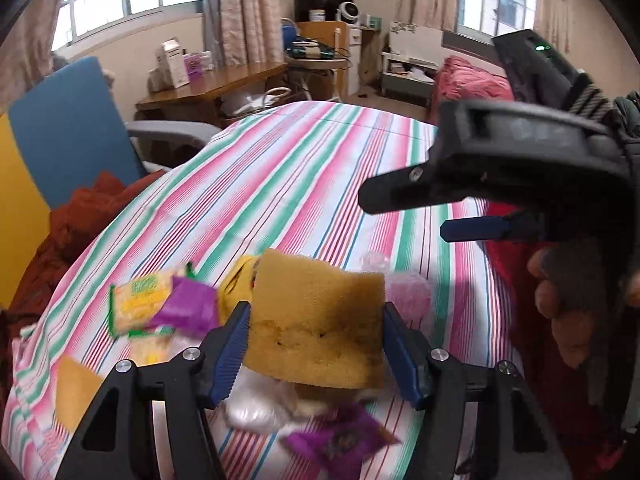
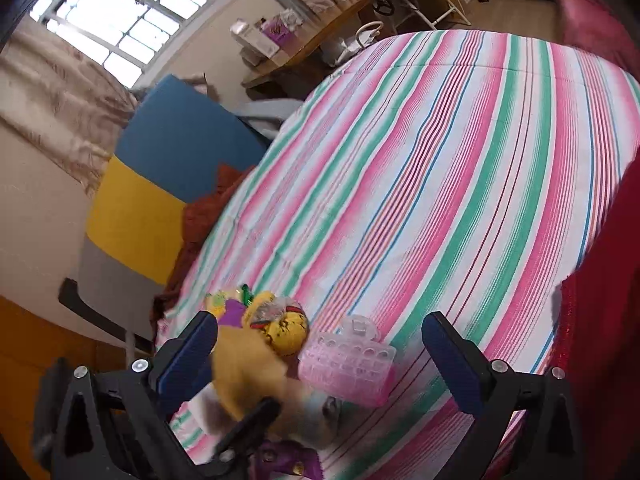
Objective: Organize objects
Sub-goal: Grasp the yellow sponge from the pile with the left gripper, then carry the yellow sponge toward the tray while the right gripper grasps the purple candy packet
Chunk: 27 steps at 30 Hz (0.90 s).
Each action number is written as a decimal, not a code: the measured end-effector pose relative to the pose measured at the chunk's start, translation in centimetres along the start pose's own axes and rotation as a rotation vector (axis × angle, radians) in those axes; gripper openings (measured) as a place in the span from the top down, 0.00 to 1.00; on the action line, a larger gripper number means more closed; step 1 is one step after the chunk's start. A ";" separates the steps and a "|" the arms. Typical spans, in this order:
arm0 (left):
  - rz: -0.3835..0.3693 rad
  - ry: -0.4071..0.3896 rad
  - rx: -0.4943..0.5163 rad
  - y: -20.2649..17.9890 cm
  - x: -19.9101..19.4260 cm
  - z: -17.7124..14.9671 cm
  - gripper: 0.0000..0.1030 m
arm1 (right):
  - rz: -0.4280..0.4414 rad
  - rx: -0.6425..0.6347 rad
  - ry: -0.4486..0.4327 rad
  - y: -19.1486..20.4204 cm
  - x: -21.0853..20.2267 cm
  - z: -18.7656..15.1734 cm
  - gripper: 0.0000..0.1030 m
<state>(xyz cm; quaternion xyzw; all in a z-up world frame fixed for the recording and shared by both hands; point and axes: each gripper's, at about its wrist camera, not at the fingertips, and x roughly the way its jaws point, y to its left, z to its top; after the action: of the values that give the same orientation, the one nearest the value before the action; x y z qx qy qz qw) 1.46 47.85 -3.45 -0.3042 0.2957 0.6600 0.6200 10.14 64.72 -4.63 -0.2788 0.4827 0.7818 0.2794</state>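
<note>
The left gripper (image 1: pixel 316 344) has its two blue ribbed pads (image 1: pixel 230 354) set against the opposite edges of a yellow sponge (image 1: pixel 316 320), the jaws about half open around that width, so the sponge sits clamped between them and stands up above the clutter below it. Beneath and around the sponge lie a purple snack packet (image 1: pixel 340 442), a clear plastic bag (image 1: pixel 256 404), a second purple packet (image 1: pixel 184 312) overlapping a yellow-and-green packet (image 1: pixel 136 300), and a separate yellow sponge piece (image 1: pixel 76 392) off to the left, all resting on the striped bedsheet (image 1: pixel 280 184). A yellow soft toy (image 2: pixel 286 328) lies just behind the held sponge, and a pink translucent compartment box (image 2: pixel 346 368) sits just beside the toy on the sheet. The right gripper (image 2: pixel 328 360) hovers over this same cluster with its jaws spread wide and nothing between its blue pads (image 2: pixel 454 364); the pink box lies below the gap, untouched. In the left wrist view a hand (image 1: pixel 560 292) holds that gripper's handle at the right. A blue and yellow chair (image 2: pixel 160 184) stands beside the bed.
</note>
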 end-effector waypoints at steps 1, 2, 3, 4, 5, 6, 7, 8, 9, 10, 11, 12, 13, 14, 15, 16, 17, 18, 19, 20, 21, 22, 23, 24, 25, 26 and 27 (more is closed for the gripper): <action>0.003 -0.011 -0.030 0.3 -0.8 -0.6 0.38 | -0.021 -0.020 0.018 0.3 0.4 -0.1 0.00; 0.007 -0.018 -0.051 0.5 -1.3 -0.9 0.38 | -0.035 -0.034 0.027 0.5 0.6 -0.2 0.00; 0.011 -0.024 -0.071 0.7 -1.8 -1.3 0.38 | -0.048 -0.051 0.036 0.7 0.8 -0.3 0.00; 0.022 -0.034 -0.096 1.0 -2.7 -2.0 0.37 | -0.057 -0.065 0.046 0.8 1.1 -0.4 0.00; 0.031 -0.040 -0.109 1.1 -3.1 -2.3 0.37 | -0.060 -0.073 0.063 0.9 1.3 -0.5 0.00; 0.041 -0.044 -0.130 1.4 -3.7 -2.7 0.37 | -0.066 -0.078 0.082 1.0 1.7 -0.5 0.00; 0.047 -0.047 -0.143 1.5 -4.1 -3.2 0.37 | -0.080 -0.083 0.101 1.0 2.0 -0.6 0.00; 0.056 -0.050 -0.164 1.7 -4.6 -3.7 0.37 | -0.088 -0.086 0.113 0.9 2.3 -0.7 0.00; 0.061 -0.052 -0.180 1.9 -5.0 -4.2 0.37 | -0.093 -0.088 0.124 0.9 2.5 -0.7 0.00; 0.066 -0.056 -0.200 2.0 -5.7 -5.0 0.37 | -0.096 -0.090 0.132 0.9 2.6 -0.8 0.00; 0.069 -0.059 -0.210 2.0 -6.2 -5.5 0.37 | -0.098 -0.092 0.135 0.9 2.7 -0.8 0.00; 0.077 -0.061 -0.223 2.0 -6.7 -6.1 0.37 | -0.100 -0.095 0.137 1.0 2.7 -0.8 0.00; 0.083 -0.062 -0.232 2.0 -7.0 -6.6 0.37 | -0.106 -0.102 0.139 1.0 2.7 -0.9 0.00; 0.089 -0.063 -0.246 1.9 -7.5 -7.5 0.37 | -0.112 -0.106 0.139 1.1 2.7 -0.9 0.00; 0.095 -0.063 -0.259 1.9 -7.8 -7.9 0.37 | -0.119 -0.114 0.144 1.2 2.8 -1.0 0.00; 0.099 -0.063 -0.276 1.9 -8.2 -8.7 0.37 | -0.122 -0.117 0.149 1.3 2.8 -1.0 0.00; 0.103 -0.061 -0.288 1.8 -8.5 -9.0 0.37 | -0.127 -0.120 0.151 1.3 2.9 -1.0 0.00; 0.107 -0.062 -0.303 1.9 -8.7 -9.6 0.37 | -0.136 -0.121 0.147 1.3 2.9 -1.0 0.00; 0.112 -0.065 -0.319 1.9 -9.1 -10.2 0.37 | -0.146 -0.119 0.126 1.3 2.5 -1.0 0.00; 0.118 -0.064 -0.329 1.8 -9.4 -10.7 0.37 | -0.143 -0.126 0.094 1.5 2.0 -0.9 0.00; 0.123 -0.063 -0.342 1.9 -9.6 -11.2 0.37 | -0.128 -0.148 0.058 1.9 1.3 -0.8 0.00; 0.126 -0.064 -0.362 2.0 -9.9 -11.8 0.37 | -0.093 -0.182 0.029 2.5 0.7 -1.0 0.00; 0.125 -0.064 -0.375 2.0 -10.1 -12.1 0.37 | -0.027 -0.226 0.029 3.3 0.3 -1.3 0.00; 0.125 -0.064 -0.389 2.1 -10.4 -12.5 0.37 | 0.033 -0.270 0.047 4.0 0.2 -1.7 0.00; 0.127 -0.065 -0.400 2.1 -10.7 -12.9 0.37 | 0.071 -0.324 0.067 5.0 0.2 -2.3 0.01; 0.130 -0.068 -0.408 2.2 -11.1 -13.2 0.37 | 0.077 -0.362 0.090 5.7 0.5 -2.8 0.01; 0.133 -0.071 -0.411 2.1 -11.5 -13.4 0.37 | 0.086 -0.399 0.143 6.4 1.1 -3.4 0.01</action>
<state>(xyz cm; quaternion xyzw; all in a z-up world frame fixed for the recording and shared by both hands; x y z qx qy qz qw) 0.34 30.10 -3.20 -0.3806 0.1521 0.7563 0.5099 5.41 59.36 -2.89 -0.3625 0.3483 0.8513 0.1502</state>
